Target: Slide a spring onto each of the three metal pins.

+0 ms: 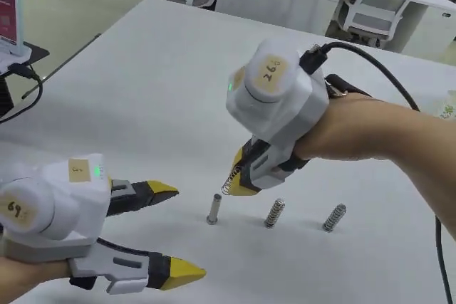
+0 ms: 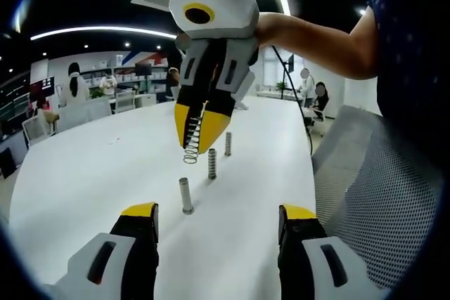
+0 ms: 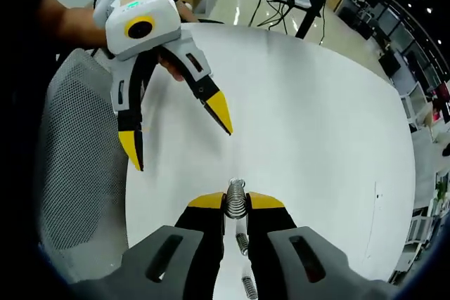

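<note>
One bare pin (image 1: 214, 209) stands upright on the white table (image 1: 142, 90), and everything here is placed from it. Your right gripper (image 1: 239, 183) hangs just above the bare pin, slightly off to the side where the other pins stand, with its yellow tips pointing down at a slant. Its jaws are pressed onto a spring (image 1: 231, 178). The spring sticks out below the tips, with its lower end near the top of the bare pin but clear of it.

Your left gripper (image 1: 178, 231) sits low on the opposite side of the bare pin, near it without touching. Its jaws are spread wide with nothing between them, and in the left gripper view the bare pin stands in line with the gap.

Past the bare pin, away from the left gripper, two more pins stand in a row with it. The nearer sprung pin (image 1: 275, 213) and the farther sprung pin (image 1: 334, 217) each already wear a spring around them.
</note>
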### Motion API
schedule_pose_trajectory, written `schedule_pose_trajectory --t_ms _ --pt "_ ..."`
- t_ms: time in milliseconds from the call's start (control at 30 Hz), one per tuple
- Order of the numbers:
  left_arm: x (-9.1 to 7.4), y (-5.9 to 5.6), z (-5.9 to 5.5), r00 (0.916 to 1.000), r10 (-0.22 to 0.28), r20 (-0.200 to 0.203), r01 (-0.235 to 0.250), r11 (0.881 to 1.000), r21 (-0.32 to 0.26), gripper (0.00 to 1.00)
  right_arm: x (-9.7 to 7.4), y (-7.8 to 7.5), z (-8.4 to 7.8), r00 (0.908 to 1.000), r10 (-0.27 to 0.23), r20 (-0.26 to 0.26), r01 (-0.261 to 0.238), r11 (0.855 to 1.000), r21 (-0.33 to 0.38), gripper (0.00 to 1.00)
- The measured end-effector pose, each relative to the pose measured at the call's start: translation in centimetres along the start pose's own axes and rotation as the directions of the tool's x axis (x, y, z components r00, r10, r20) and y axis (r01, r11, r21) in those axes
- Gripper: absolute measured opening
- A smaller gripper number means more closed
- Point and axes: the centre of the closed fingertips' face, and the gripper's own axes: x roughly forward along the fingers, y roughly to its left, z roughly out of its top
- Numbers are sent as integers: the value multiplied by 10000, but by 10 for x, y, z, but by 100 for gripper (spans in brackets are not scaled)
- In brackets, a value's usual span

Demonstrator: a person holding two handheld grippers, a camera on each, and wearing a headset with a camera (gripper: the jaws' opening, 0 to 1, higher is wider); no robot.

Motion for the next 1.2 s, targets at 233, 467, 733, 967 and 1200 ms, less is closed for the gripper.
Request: schedule_pose_trajectory --t_ms 233,467,733,967,1200 --pt "-3 3 -1 10000 35 -42 -35 10000 68 67 11 -6 -3 9996 14 -285 -15 10000 -38 9" --pt "-4 6 0 10000 52 -13 -52 10000 80 67 17 -6 -3 9990 187 -396 -188 9998 -30 9" --pt "-3 8 0 10000 34 -12 -34 9999 97 67 21 -6 -2 9985 319 -447 -323 9995 -72 9" --pt "-4 9 0 10000 40 -30 -40 10000 73 66 31 -4 -8 9959 477 -771 -487 9987 -116 9" --pt "-4 8 -1 10000 19 -31 -19 10000 59 65 41 -1 -10 9937 632 -923 -643 9979 -90 9"
